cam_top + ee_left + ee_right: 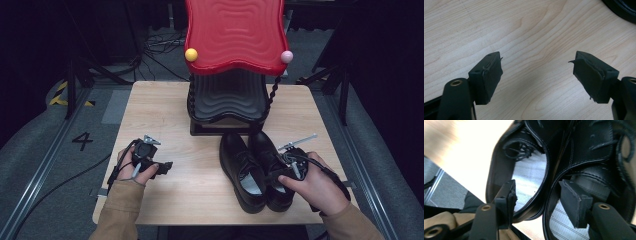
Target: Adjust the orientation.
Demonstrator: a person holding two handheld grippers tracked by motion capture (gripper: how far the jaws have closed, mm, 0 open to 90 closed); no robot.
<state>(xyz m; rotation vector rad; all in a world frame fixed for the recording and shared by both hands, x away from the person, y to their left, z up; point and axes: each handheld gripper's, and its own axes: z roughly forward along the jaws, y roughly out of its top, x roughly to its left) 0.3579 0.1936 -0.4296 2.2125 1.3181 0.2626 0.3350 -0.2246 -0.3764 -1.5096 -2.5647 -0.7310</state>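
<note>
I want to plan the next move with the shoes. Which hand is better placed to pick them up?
Probably the right. The right gripper hangs open directly over the black shoes, one jaw above each shoe opening. The left gripper is open over bare table, apart from them.

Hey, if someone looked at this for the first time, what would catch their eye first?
Probably the red rack with its wavy top, standing at the table's far edge. Next, the black shoes side by side near the front right, with the right tool open over their heels. The left tool hangs open over bare wood.
</note>
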